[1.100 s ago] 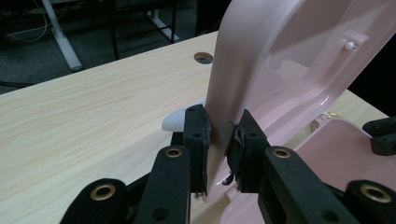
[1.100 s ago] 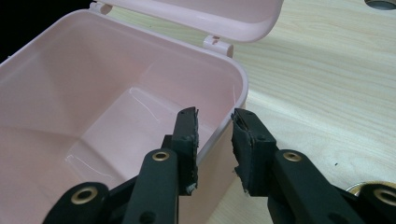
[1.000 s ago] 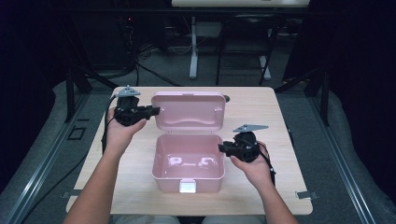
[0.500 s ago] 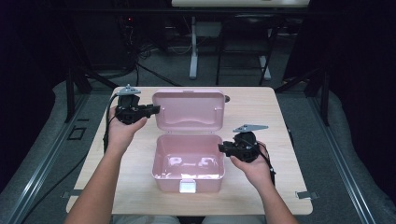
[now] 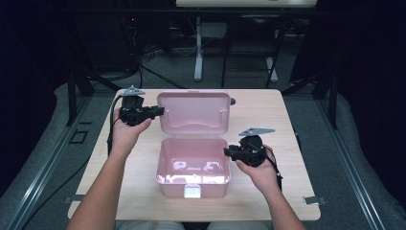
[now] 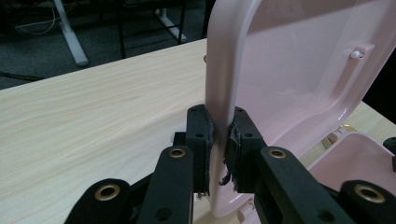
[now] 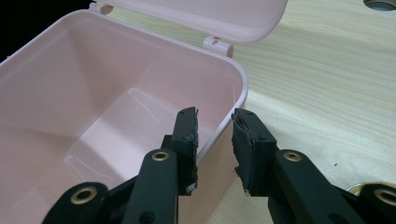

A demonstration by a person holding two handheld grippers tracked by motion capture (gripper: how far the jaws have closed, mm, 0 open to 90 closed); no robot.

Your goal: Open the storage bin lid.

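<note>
One pink plastic box (image 5: 193,166) sits in the middle of the pale wood-grain desk (image 5: 287,139), between two tools. The left tool (image 5: 155,111), seen in the high view at the left edge of the raised lid (image 5: 194,112), is clamped on that lid: in the left gripper view its two black pads (image 6: 200,140) press on either face of the thin, smooth pink rim, which rises upright from between them. The lid is one rounded-corner panel with a shallow recessed inner face, and it stands open behind the box body. Directly ahead of the right tool (image 7: 214,135) is the box's right wall; one jaw sits inside the box and the other outside, straddling the rim. The inner pad lies close against the wall, while a gap shows on the outer side, so I cannot tell whether this tool grips it. The box is a single rounded rectangular tub, glossy inside, and holds nothing. A small pale latch tab (image 5: 192,191) sits on its front.
</note>
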